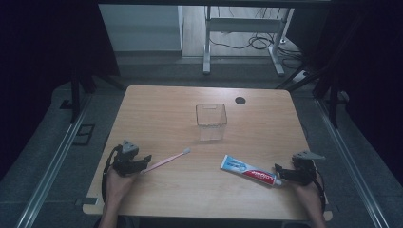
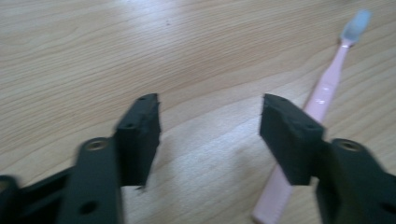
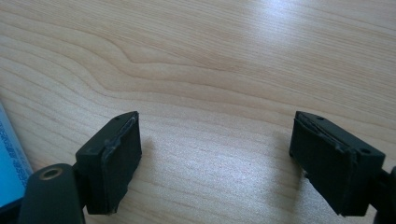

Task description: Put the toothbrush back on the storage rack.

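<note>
A pink toothbrush with a pale blue head lies slanted on the wooden table, at the front left. My left gripper sits at its handle end. In the left gripper view the jaws of this gripper stand apart over bare wood. The toothbrush runs along the outside of the right-hand jaw, not between the two. A blue, white and red toothpaste tube lies at the front right. My right gripper is at its cap end, open over bare wood, with the tube off to its left.
A clear square plastic container stands upright at the middle of the table, farther back. A round black cable hole sits near the far edge. Beyond the table is a floor with a desk frame and cables.
</note>
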The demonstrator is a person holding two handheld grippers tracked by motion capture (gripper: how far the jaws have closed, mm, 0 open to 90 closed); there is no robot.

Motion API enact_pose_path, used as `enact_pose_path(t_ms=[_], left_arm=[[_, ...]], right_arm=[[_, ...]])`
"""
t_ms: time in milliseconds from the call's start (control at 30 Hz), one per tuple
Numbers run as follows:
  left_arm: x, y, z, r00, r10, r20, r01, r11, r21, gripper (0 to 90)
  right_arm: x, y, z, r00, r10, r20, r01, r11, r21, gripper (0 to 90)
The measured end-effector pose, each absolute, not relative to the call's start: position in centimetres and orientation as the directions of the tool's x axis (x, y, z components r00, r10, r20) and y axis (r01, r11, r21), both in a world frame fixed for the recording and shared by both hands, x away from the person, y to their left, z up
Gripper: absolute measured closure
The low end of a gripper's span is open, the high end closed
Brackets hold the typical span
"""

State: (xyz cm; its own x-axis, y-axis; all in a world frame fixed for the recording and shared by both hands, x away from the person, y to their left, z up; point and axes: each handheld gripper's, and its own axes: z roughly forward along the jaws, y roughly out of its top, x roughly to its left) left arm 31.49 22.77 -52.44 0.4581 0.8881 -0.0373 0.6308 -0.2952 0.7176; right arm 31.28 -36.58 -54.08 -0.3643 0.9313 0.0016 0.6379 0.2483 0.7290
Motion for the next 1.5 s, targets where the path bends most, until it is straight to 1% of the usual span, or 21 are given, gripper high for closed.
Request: enact_pose_path(t_ms=[167,200,233,267,300,333,633,1500], left_arm=[[31.4,22.3,-52.2,0.494,0.868,-0.037,0.629,-0.328,0.705,68.5],[31.4,22.1,-52.1,0.502,0.865,-0.028,0.625,-0.34,0.702,68.5],[31.4,22.0,-52.1,0.51,0.86,-0.024,0.624,-0.351,0.699,74.6],[31.4,21.9,-52.0,0.522,0.853,-0.021,0.622,-0.363,0.694,84.3],[31.4,21.6,-51.9,0.538,0.843,-0.028,0.62,-0.373,0.69,88.5],[31.4,21.5,-51.9,0.545,0.838,-0.025,0.62,-0.382,0.685,89.5],[31.5,20.8,-52.4,0.57,0.822,-0.008,0.626,-0.427,0.653,89.6],[30.2,18.4,-52.4,0.631,0.775,-0.037,0.62,-0.475,0.625,89.5]], right_arm=[[31.3,-36.6,-54.1,-0.364,0.931,0.002,0.637,0.248,0.73,16.3],[31.3,-36.6,-54.1,-0.364,0.931,0.002,0.637,0.248,0.73,16.3],[31.3,-36.6,-54.1,-0.364,0.931,0.002,0.637,0.248,0.73,16.3],[31.3,-36.6,-54.1,-0.364,0.931,0.002,0.637,0.248,0.73,16.3],[31.3,-36.6,-54.1,-0.364,0.931,0.002,0.637,0.248,0.73,16.3],[31.3,-36.6,-54.1,-0.364,0.931,0.001,0.637,0.248,0.73,16.3],[31.3,-36.6,-54.1,-0.366,0.931,0.001,0.637,0.25,0.729,15.9],[31.3,-36.6,-54.1,-0.367,0.93,0.002,0.637,0.25,0.729,15.8]])
